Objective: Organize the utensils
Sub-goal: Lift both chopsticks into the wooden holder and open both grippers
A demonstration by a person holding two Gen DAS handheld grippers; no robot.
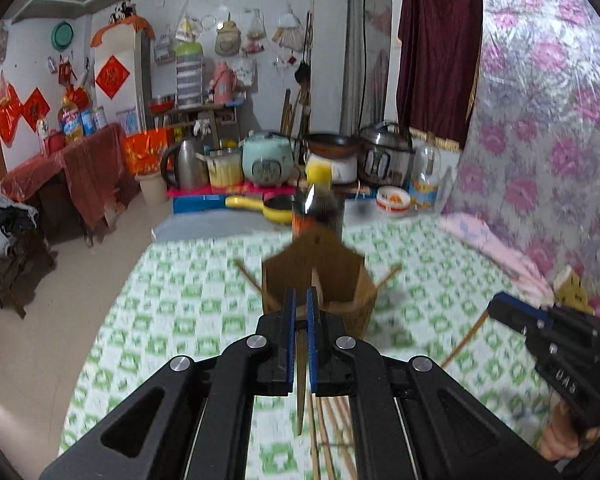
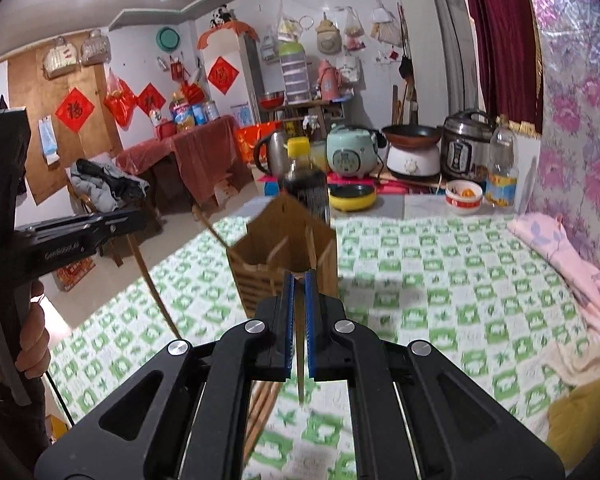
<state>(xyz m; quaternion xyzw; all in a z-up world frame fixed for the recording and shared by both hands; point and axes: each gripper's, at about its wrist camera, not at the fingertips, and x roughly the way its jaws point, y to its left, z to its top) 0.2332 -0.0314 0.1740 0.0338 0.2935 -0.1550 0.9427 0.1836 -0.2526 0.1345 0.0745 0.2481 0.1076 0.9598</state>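
Note:
A brown wooden utensil holder (image 1: 320, 276) stands on the green-checked tablecloth (image 1: 188, 312), straight ahead of my left gripper (image 1: 300, 300). It also shows in the right wrist view (image 2: 276, 248). My left gripper is shut on a chopstick (image 1: 300, 384) that hangs down between its blue pads. My right gripper (image 2: 299, 284) is shut on a chopstick (image 2: 300, 360) too, just in front of the holder. Several loose chopsticks (image 1: 332, 428) lie on the cloth below the left gripper. The right gripper shows at the right edge of the left wrist view (image 1: 496, 306), with a chopstick (image 1: 466, 336) hanging from it.
A dark sauce bottle with a yellow cap (image 1: 318, 200) stands just behind the holder. Further back are a yellow pan (image 1: 268, 204), a bowl (image 1: 394, 200), a clear bottle (image 1: 424, 176) and cookers (image 1: 384, 156). A pink cloth (image 2: 568, 264) lies along the right wall.

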